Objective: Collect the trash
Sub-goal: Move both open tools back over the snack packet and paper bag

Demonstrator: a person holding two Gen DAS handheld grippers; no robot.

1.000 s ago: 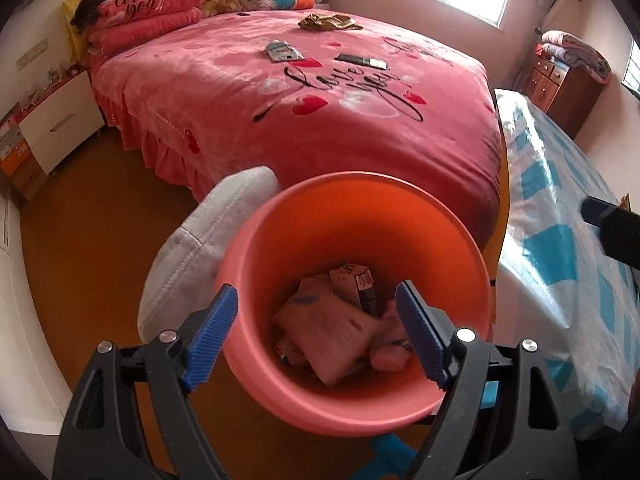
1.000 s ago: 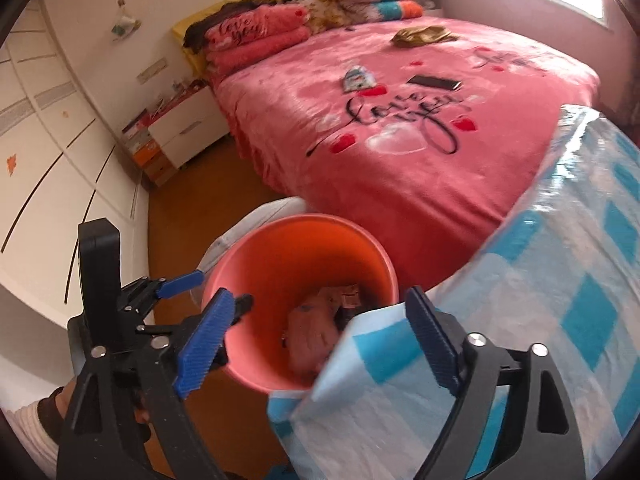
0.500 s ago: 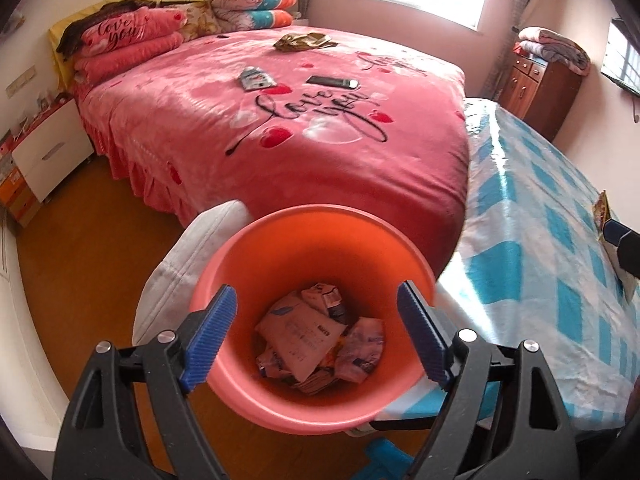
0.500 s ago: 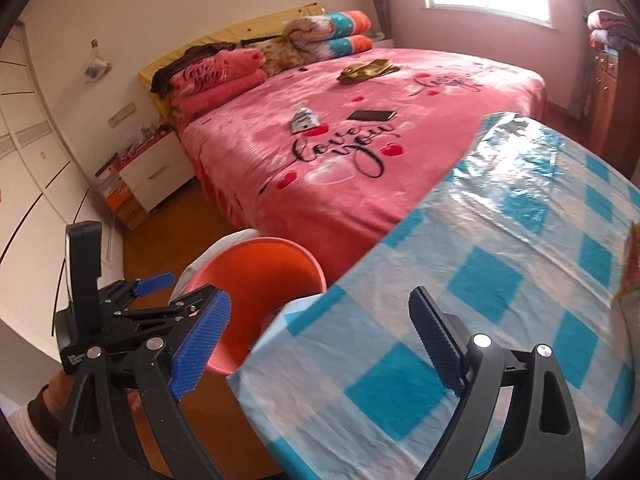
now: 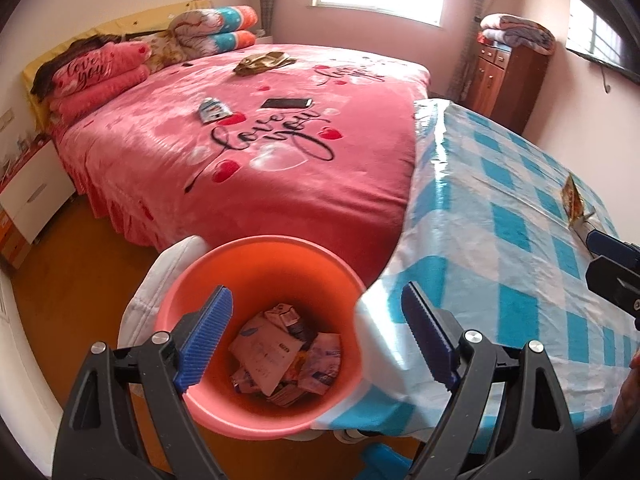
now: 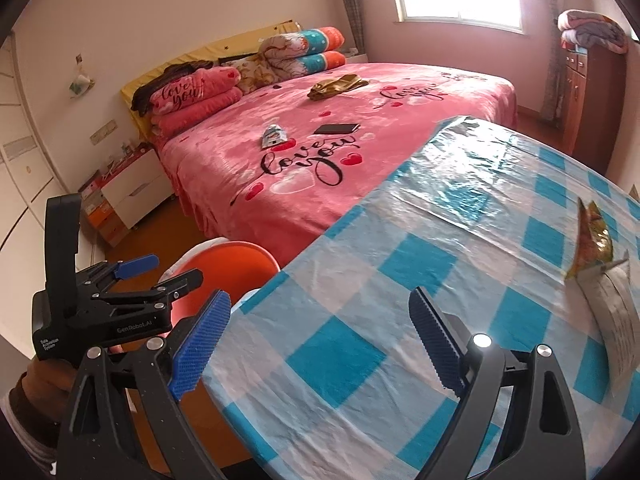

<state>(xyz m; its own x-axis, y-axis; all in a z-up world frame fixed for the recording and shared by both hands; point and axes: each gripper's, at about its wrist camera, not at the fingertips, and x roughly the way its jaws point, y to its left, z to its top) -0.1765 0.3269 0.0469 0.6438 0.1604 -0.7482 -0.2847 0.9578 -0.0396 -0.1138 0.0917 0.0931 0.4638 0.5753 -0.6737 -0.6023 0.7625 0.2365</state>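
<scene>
A: What do we see from the left wrist, set against a second ago?

B: The orange bin point(image 5: 260, 280) sat large and centred between the blue pads then; now we sit higher and further back, so it shows smaller, low in the picture, with crumpled wrappers point(image 5: 286, 354) lying at its bottom. More of the desk point(image 5: 500, 240) with its blue-checked cloth shows at the right, and its near corner overlaps the bin's right rim.

A: And our left hand-held gripper point(image 5: 316, 340)?

B: Released. Its jaws are opening, a little wider than before, with nothing pinched between them; the bin lies beyond and below the pads.

A: The right hand-held gripper point(image 6: 320, 344)?

B: Released too, and empty. Earlier it looked over the bin and the cloth's edge; now it has swung right over the desk, and the bin is only a sliver at the left, behind the left hand-held gripper.

A: Where is the trash we have yet to collect?

B: A yellow-green snack wrapper point(image 6: 592, 240) lies at the far right edge of the desk, touching a pale paper sheet point(image 6: 616, 320). It was out of view a second ago. On the pink bed point(image 6: 320, 176) we see a small packet point(image 6: 274, 136) just left of a dark phone point(image 6: 336, 129), unmoved.
</scene>
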